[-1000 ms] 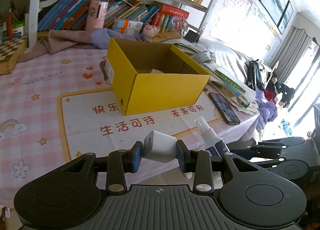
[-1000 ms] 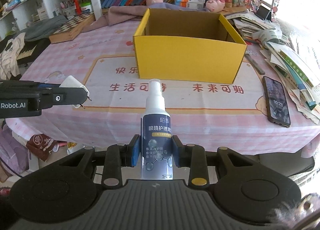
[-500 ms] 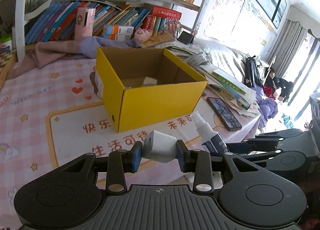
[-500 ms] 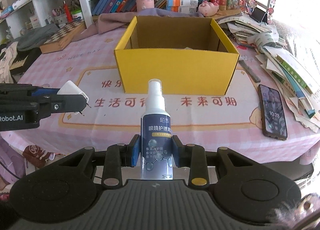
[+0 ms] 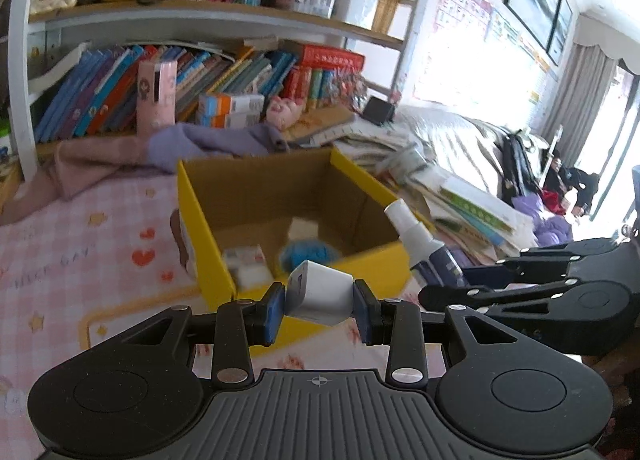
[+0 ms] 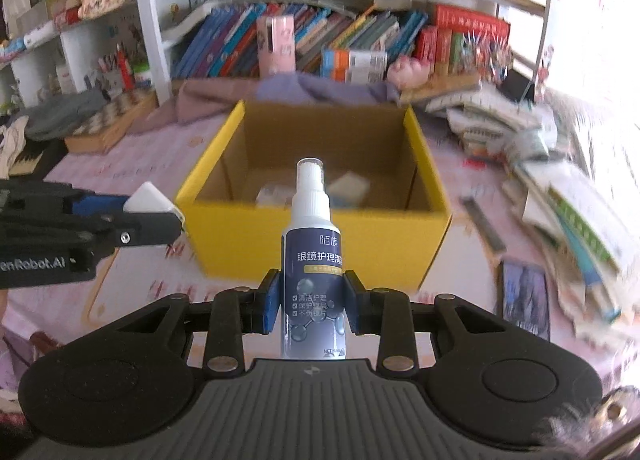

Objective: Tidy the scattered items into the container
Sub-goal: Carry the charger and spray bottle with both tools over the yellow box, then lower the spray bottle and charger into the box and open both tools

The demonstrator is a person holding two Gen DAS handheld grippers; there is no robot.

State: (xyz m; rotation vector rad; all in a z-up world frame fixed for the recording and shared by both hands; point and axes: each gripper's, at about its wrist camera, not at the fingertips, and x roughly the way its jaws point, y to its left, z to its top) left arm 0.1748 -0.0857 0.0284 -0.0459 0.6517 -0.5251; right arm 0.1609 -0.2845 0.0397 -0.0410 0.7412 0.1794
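between the left gripper [image 5: 319, 308] pads sits a smooth, matt white plastic charger [image 5: 318, 292]. the right gripper [image 6: 311, 302] clamps a glossy plastic spray bottle [image 6: 311, 260] with a printed label. ahead of both, the box [image 6: 320, 238] is matt yellow cardboard, raw brown inside, on a pink cloth table cover [image 5: 80, 244].

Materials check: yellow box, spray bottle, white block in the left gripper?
Yellow box: cardboard, matte; raw brown inner walls. Spray bottle: likely plastic, with a glossy printed navy label and a clear cap. White block: looks like smooth hard plastic, probably a charger; rounded edges, soft sheen.
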